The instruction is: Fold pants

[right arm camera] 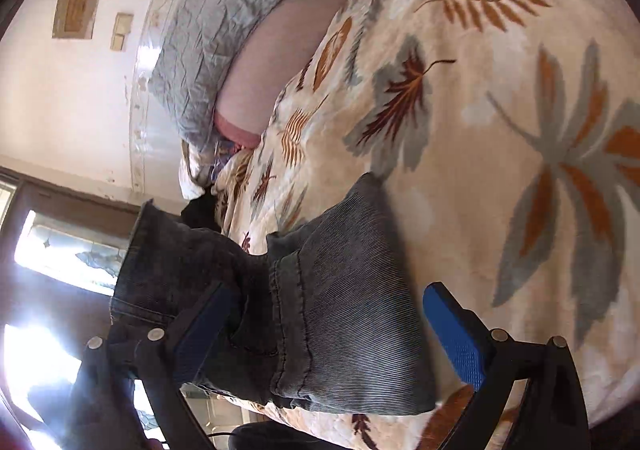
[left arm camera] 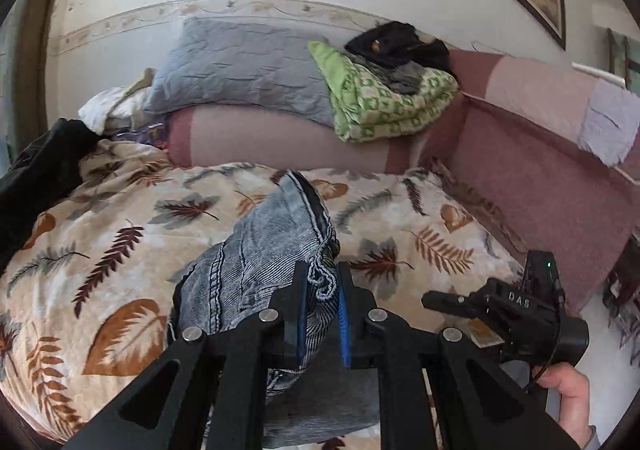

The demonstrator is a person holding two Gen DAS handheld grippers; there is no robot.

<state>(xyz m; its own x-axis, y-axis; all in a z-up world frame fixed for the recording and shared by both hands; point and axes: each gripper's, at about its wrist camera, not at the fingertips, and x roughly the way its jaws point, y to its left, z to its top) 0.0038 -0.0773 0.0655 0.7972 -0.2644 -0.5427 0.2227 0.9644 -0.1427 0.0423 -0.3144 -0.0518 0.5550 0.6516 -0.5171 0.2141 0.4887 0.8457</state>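
Note:
The grey-blue denim pants lie bunched on the leaf-print bedspread. My left gripper is shut on a fold of the pants, with cloth pinched between its blue pads. In the right wrist view the pants' hem ends lie at the bed's near edge between my fingers. My right gripper is open, its jaws wide apart around the hems, with the left pad touching the darker leg. The right gripper also shows in the left wrist view, held by a hand.
A grey pillow, a green patterned blanket with dark clothes on top and a pink sofa back border the bed. A black garment lies at the left. A bright window is beyond the bed's edge.

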